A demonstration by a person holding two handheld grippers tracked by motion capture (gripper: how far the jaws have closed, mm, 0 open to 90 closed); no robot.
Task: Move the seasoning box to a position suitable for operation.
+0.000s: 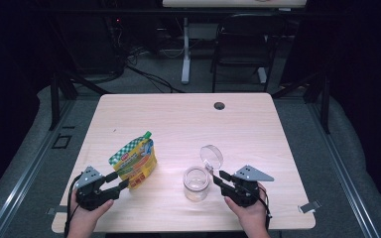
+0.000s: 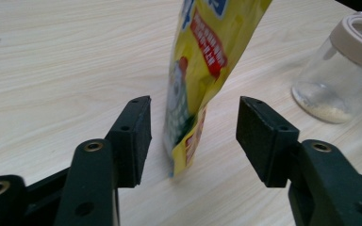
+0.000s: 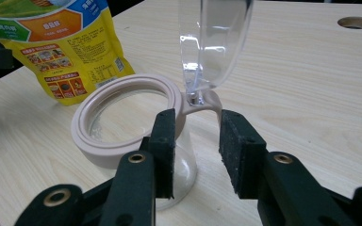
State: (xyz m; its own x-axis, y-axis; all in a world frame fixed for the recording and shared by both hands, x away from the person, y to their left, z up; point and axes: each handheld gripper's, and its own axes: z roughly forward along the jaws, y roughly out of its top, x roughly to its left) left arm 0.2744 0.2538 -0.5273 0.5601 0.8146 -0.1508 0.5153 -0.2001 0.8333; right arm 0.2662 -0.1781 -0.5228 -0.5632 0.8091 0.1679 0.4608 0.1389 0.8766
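Left gripper (image 1: 120,179): held low at the near left of the table; its jaws are spread wide, with clear gaps on both sides of the pouch, so nothing is gripped.
Right gripper (image 1: 218,177): held at the near right of the table; in the right gripper view (image 3: 197,141) its jaws are parted on either side of the jar's hinge tab, one pad close against the collar. Whether the pads press on the tab cannot be told.
Pouch (image 1: 136,161): a yellow spouted stand-up pouch with a green cap and a green-checked top edge. It stands tilted on the table, its lower edge (image 2: 188,141) between the left gripper's jaws and touched by neither.
Jar (image 1: 196,182): a clear glass jar with a pale beige collar (image 3: 122,117), upright just in front of the right gripper and near the pouch, not touching it.
Jar lid (image 1: 211,156): a clear round lid, swung up on its hinge and standing open behind the mouth.
Jar contents: a thin layer of pale granules (image 2: 323,108) is seen at the bottom; the rest is empty.
In the way: the raised lid stands directly beyond the right gripper's jaws.
Table (image 1: 188,119): light wood, with a round cable hole (image 1: 219,105) at its far edge.
Surroundings: a dark chair (image 1: 243,44) is set on the floor beyond the table.
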